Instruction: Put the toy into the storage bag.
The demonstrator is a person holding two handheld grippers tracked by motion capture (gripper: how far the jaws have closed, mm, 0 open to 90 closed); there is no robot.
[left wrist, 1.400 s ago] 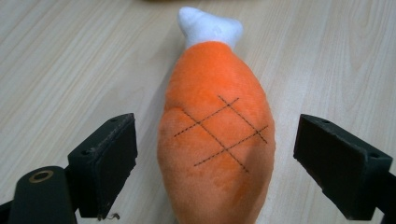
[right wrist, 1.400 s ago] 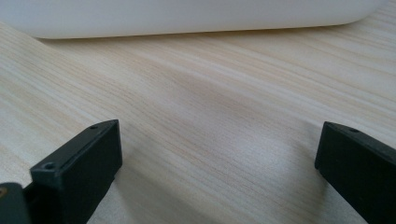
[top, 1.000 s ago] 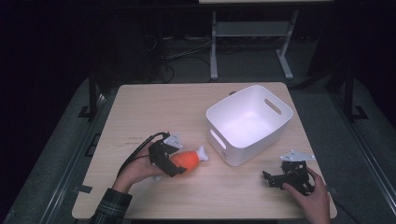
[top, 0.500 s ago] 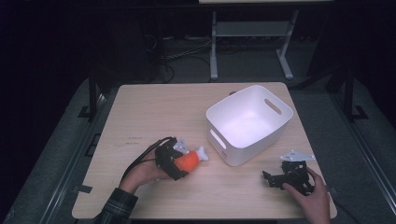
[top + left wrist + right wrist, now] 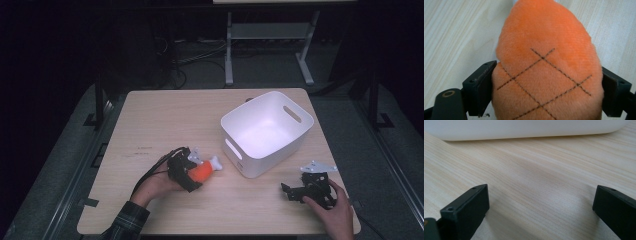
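Plush toy (image 5: 202, 170), orange body with a white bone-shaped end, lying on the table (image 5: 165, 120) near the front, left of centre, just left of the white bin (image 5: 300, 131). Long axis roughly left-right across the table, tilted a little toward the far side; white end pointing right, toward the bin, orange bulk at the left. Stitched cross-hatch on the orange body (image 5: 546, 70) facing the left gripper camera.

Left gripper (image 5: 184, 172) clamped across the wide orange part, jaws pressed into both flanks, plush bulging between them. Right gripper (image 5: 305, 190) resting on the table at the near right, jaws wide apart with nothing between, bare wood ahead and the bin wall (image 5: 524, 130) beyond.

Step in hand, as judged: lifting the toy, probably for the bin. For a sound lift: firm squeeze kept on the soft body, since plush compresses and may slip; straight rise before any travel right; enough height to clear the bin's near rim; white end led over the opening first. Whether the toy has left the tabletop: not discernible.
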